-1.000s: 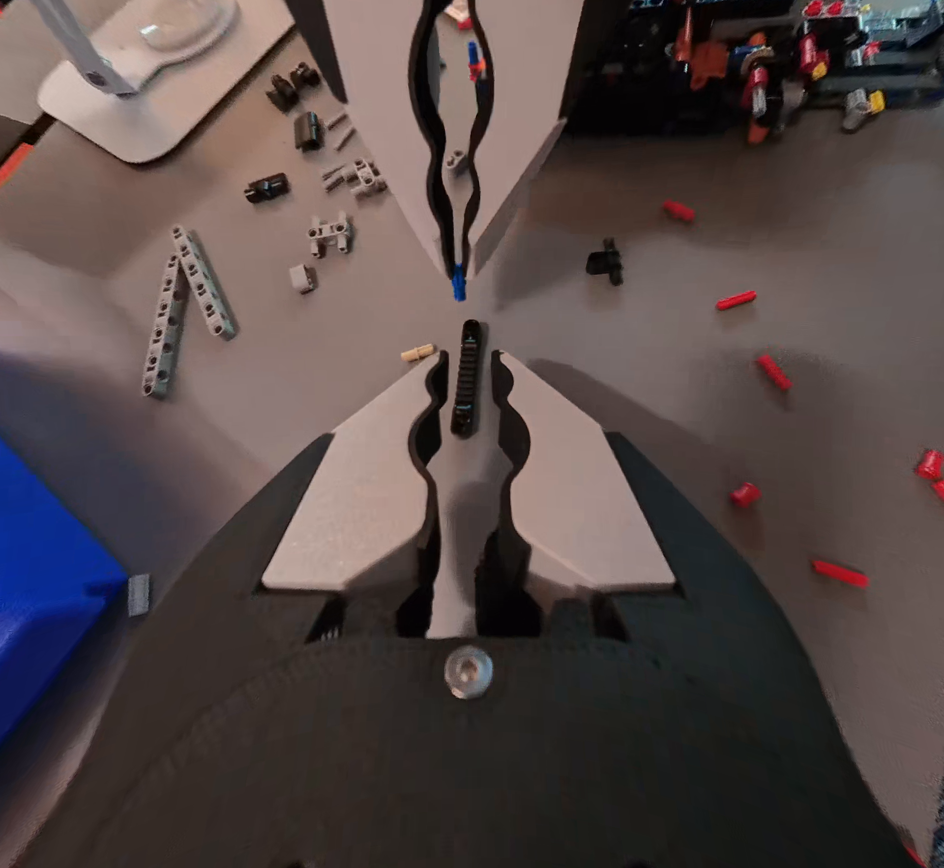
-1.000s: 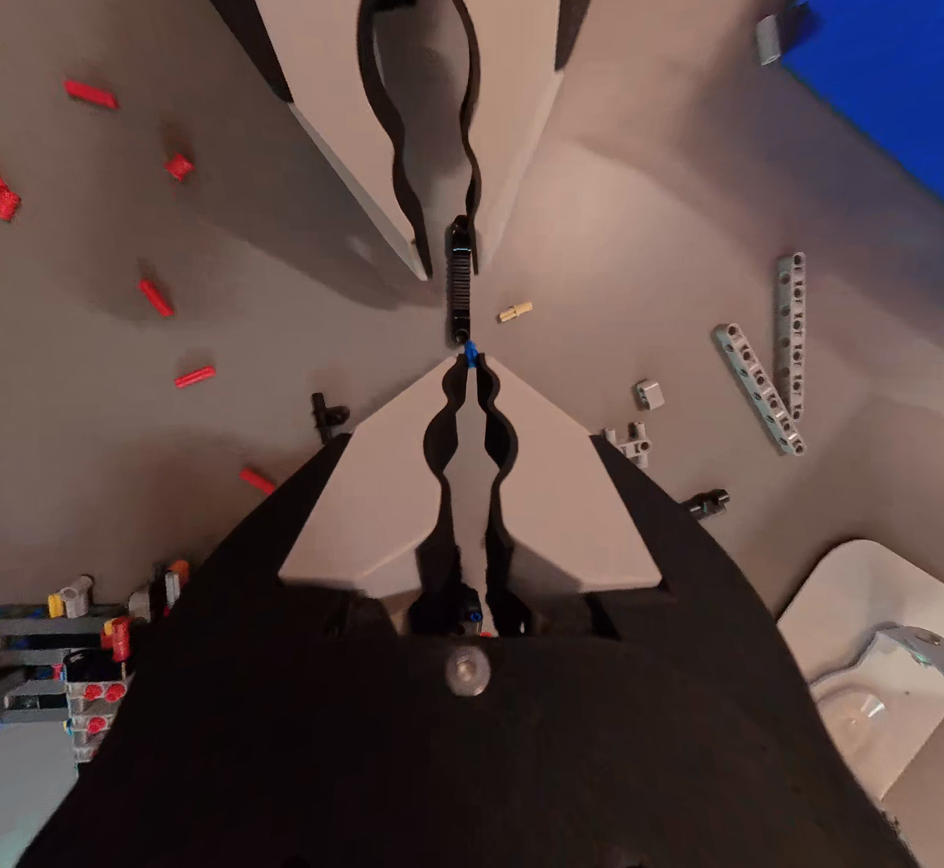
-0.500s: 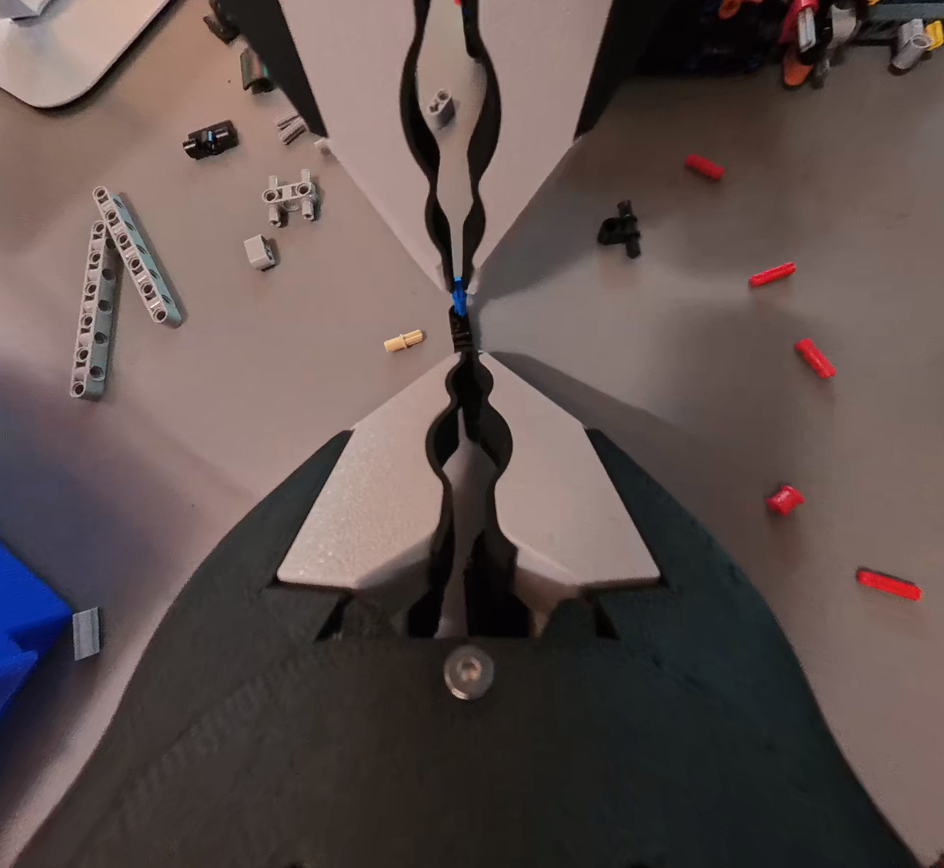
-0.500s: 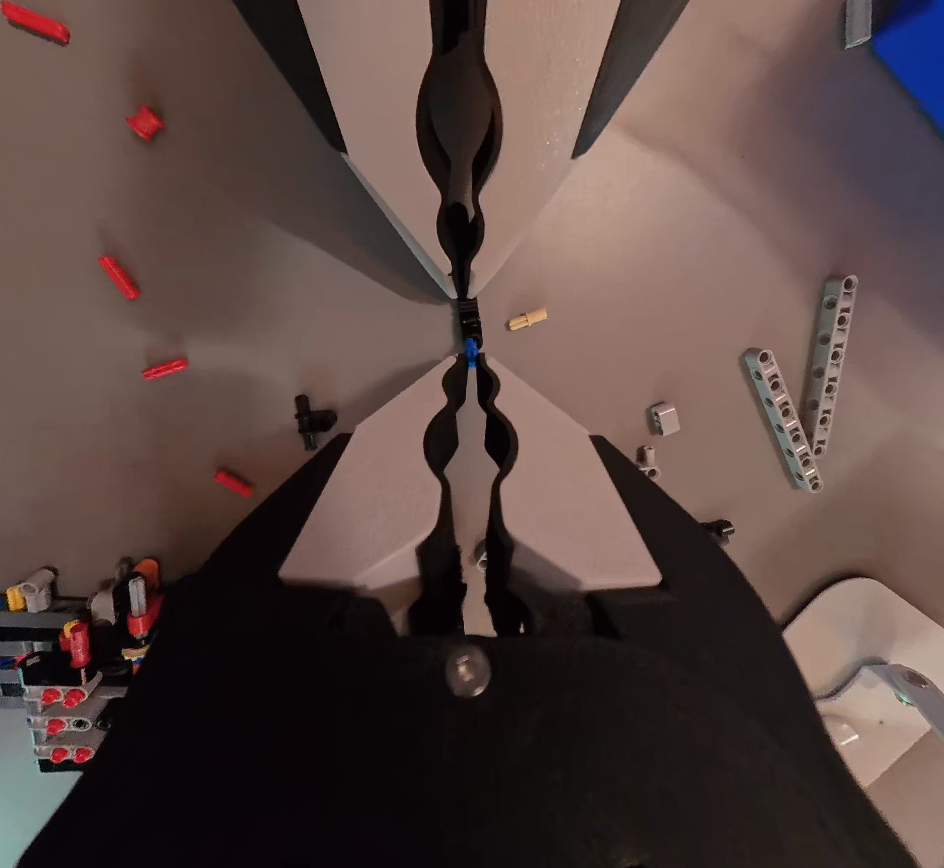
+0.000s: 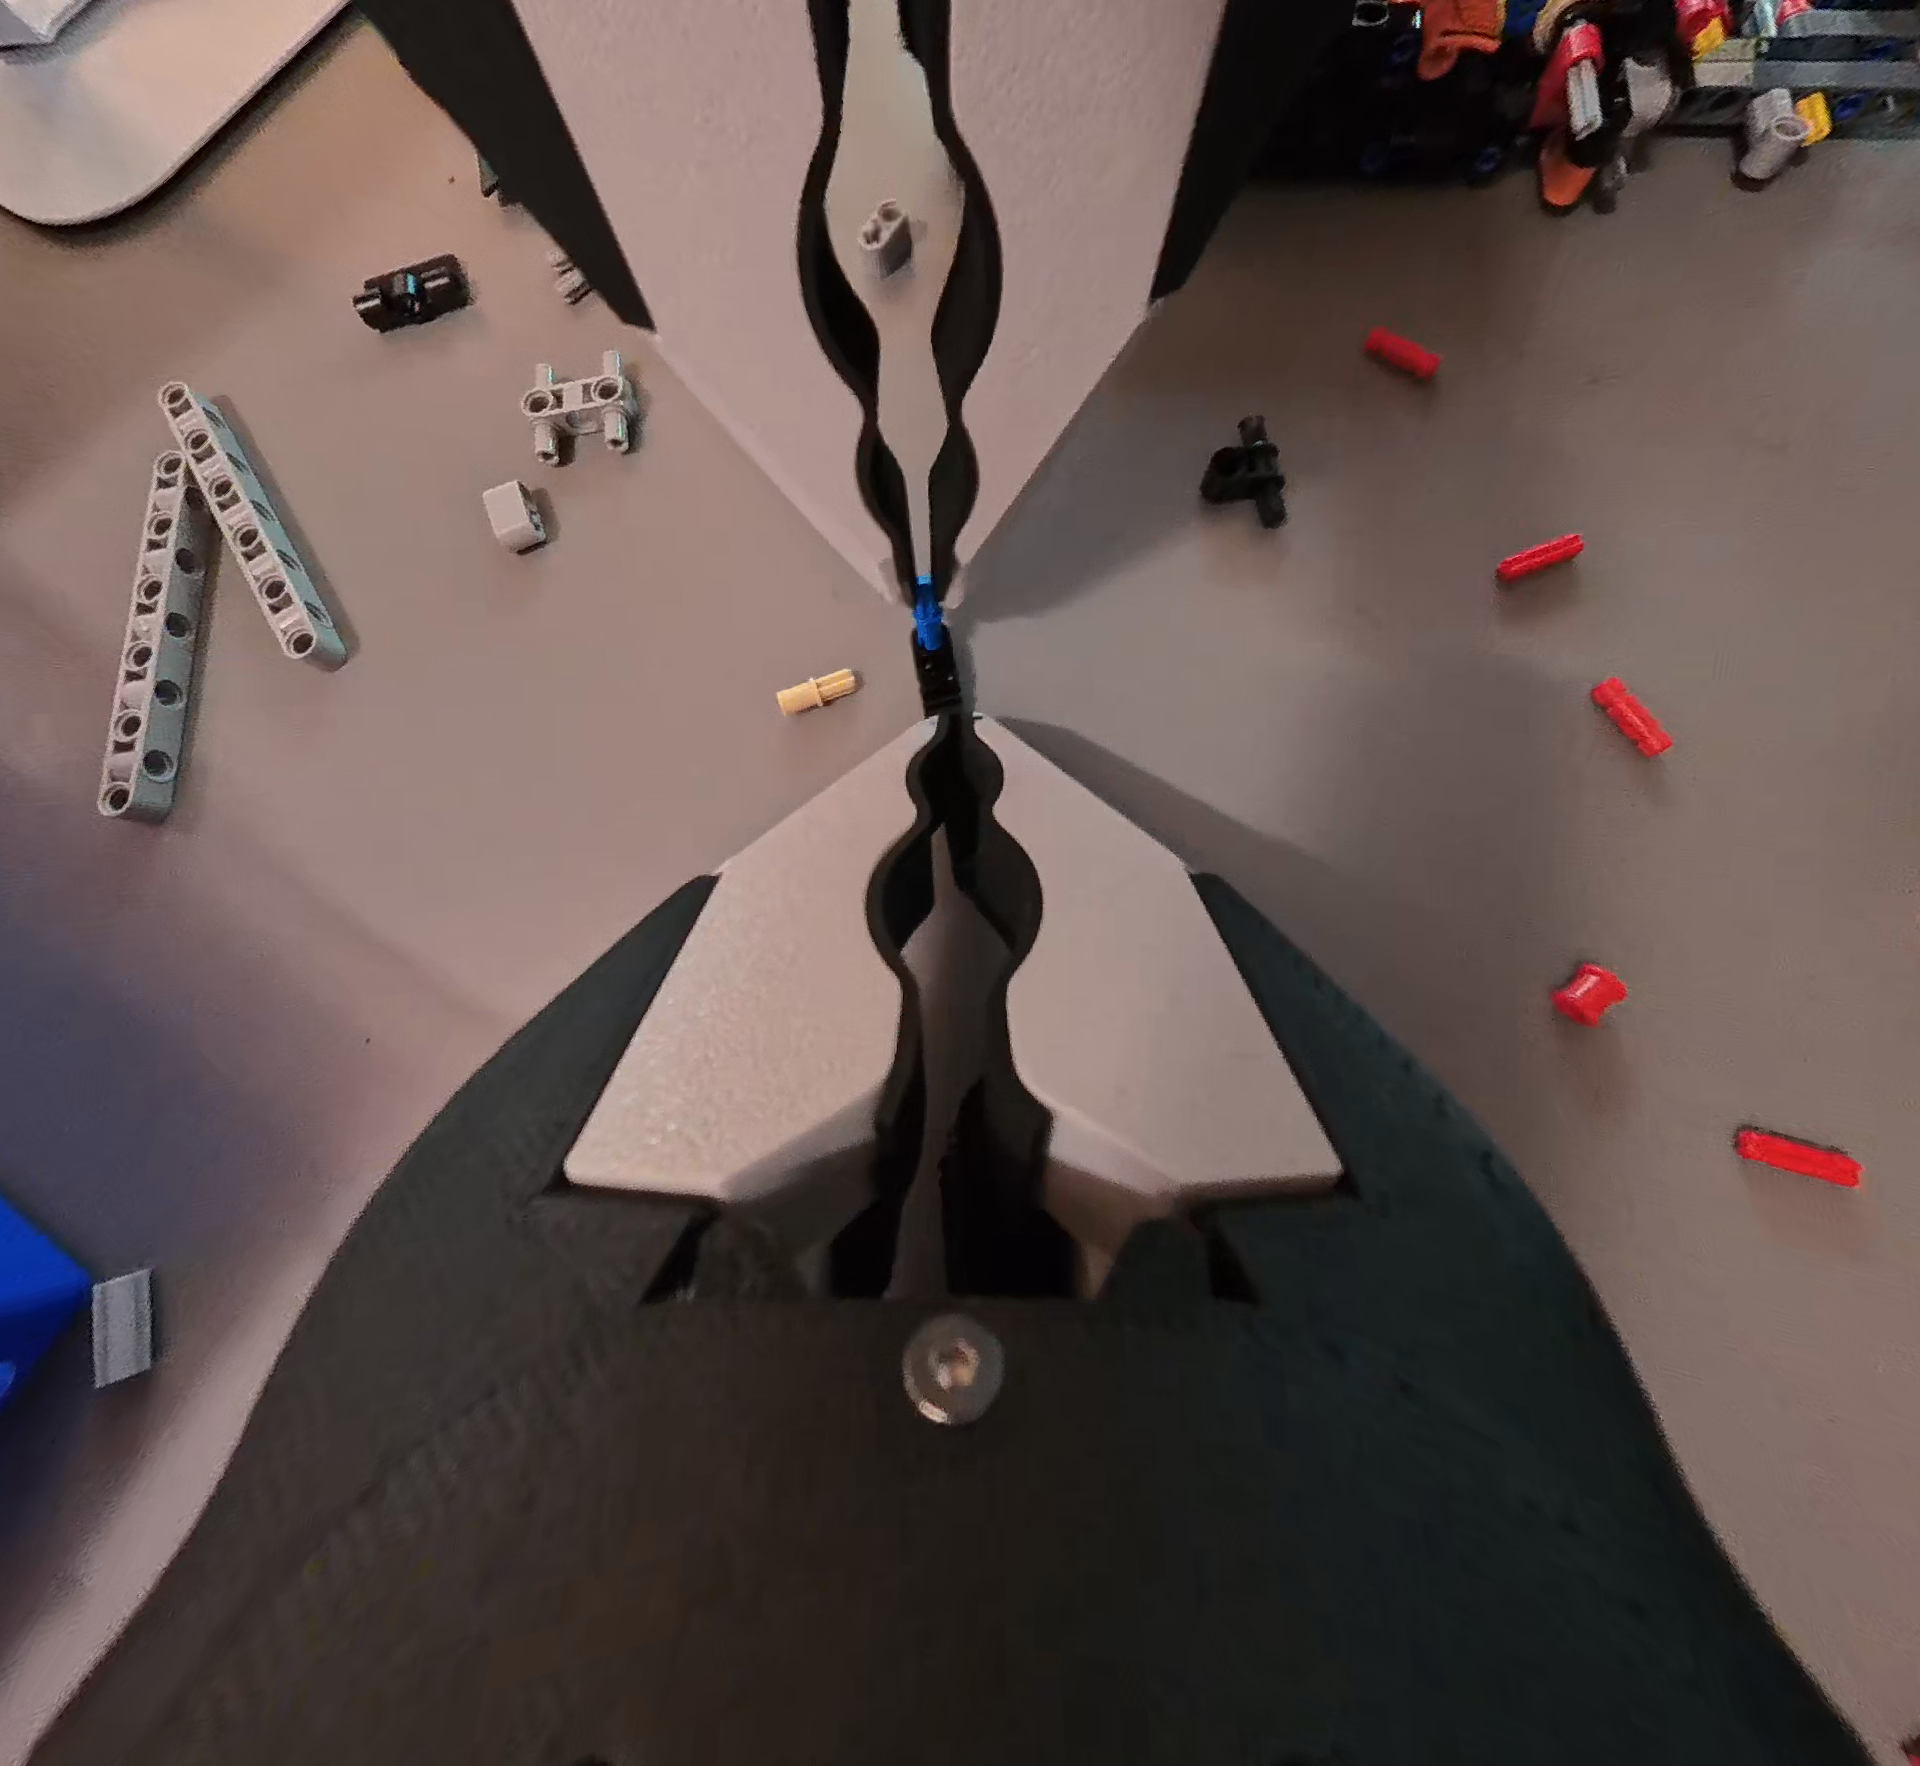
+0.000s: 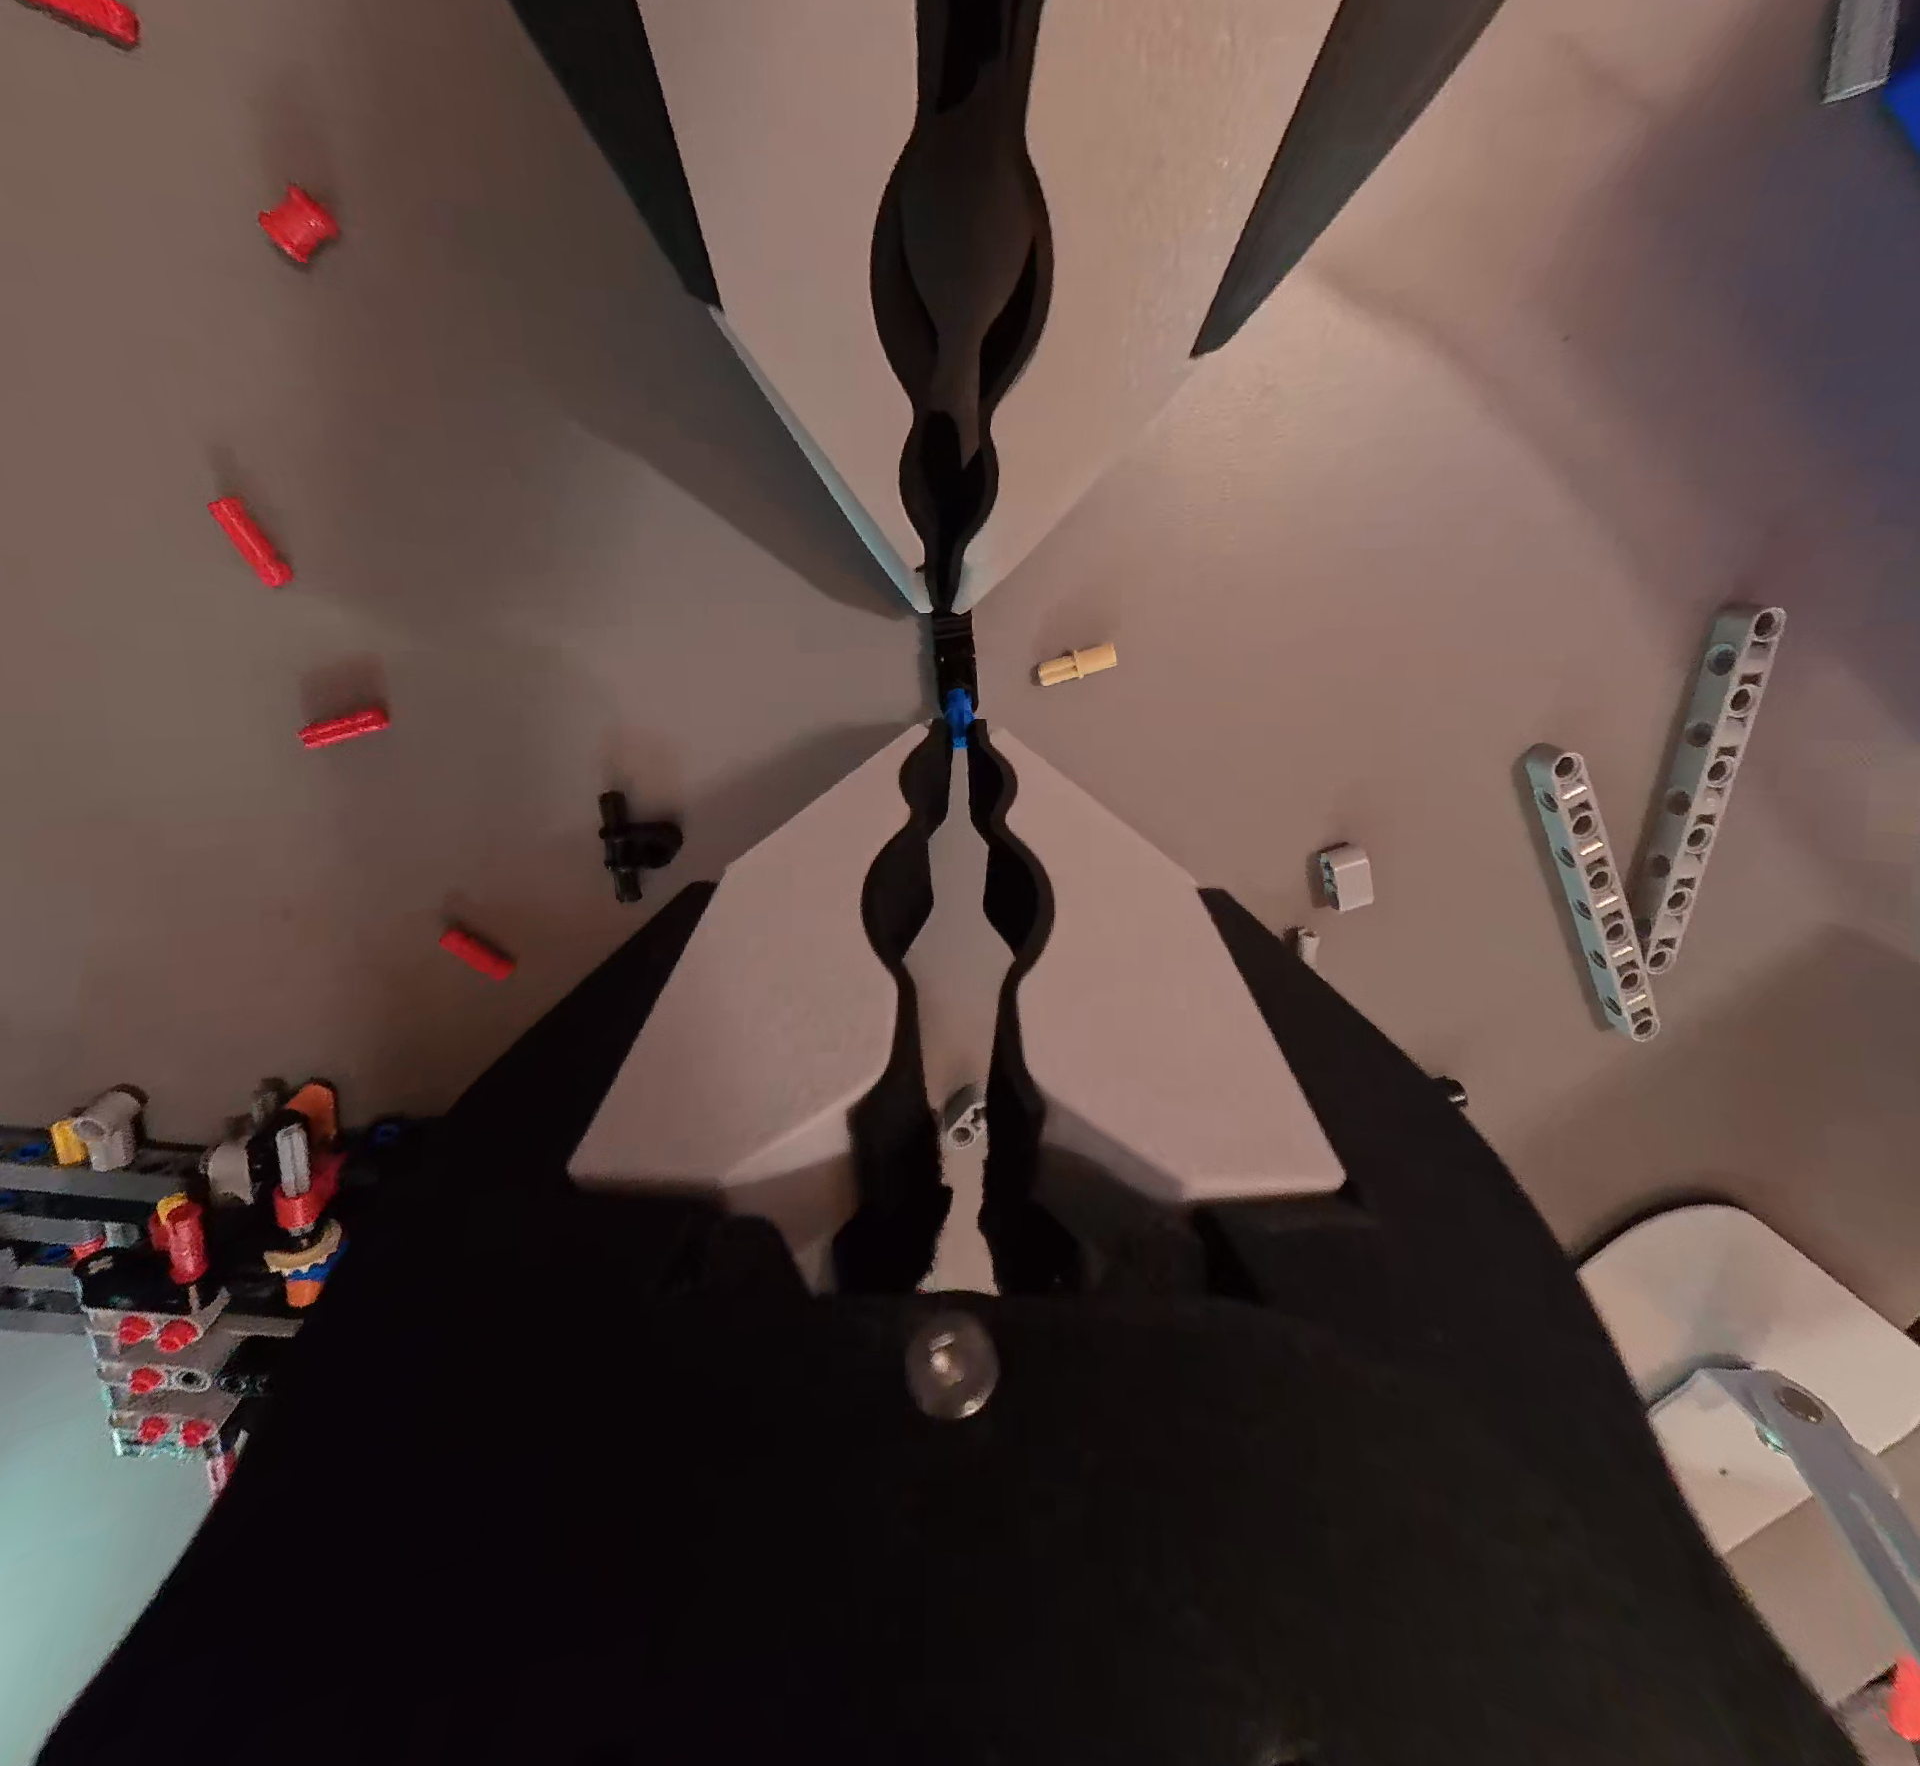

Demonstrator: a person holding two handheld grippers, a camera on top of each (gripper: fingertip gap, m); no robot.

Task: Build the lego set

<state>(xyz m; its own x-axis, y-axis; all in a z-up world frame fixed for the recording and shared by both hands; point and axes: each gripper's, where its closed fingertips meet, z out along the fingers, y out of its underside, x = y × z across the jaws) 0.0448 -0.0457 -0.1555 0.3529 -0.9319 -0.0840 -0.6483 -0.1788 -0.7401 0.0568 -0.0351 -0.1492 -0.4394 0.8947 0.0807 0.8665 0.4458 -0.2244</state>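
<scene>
- Left wrist view: the left gripper (image 5: 940,729) pinches a black toothed rack piece (image 5: 938,677) at its tips; only the rack's short front end shows, at the picture's centre.
- Right wrist view: the right gripper (image 6: 956,729) pinches a small blue pin (image 6: 957,708), whose free end meets the rack's end hole.
- The two grippers face each other tip to tip above the grey table (image 5: 1351,833).
- Judged step: seating the pin. Keep both pieces on one line, press straight, do not twist, and hold both grips firm until it seats.
- Loose parts in the left view: tan pin (image 5: 818,690) at 9 o'clock, grey beams (image 5: 208,594) farther toward 9, red pins (image 5: 1631,717) at 3, partly built model (image 5: 1621,23) at 1.
</scene>
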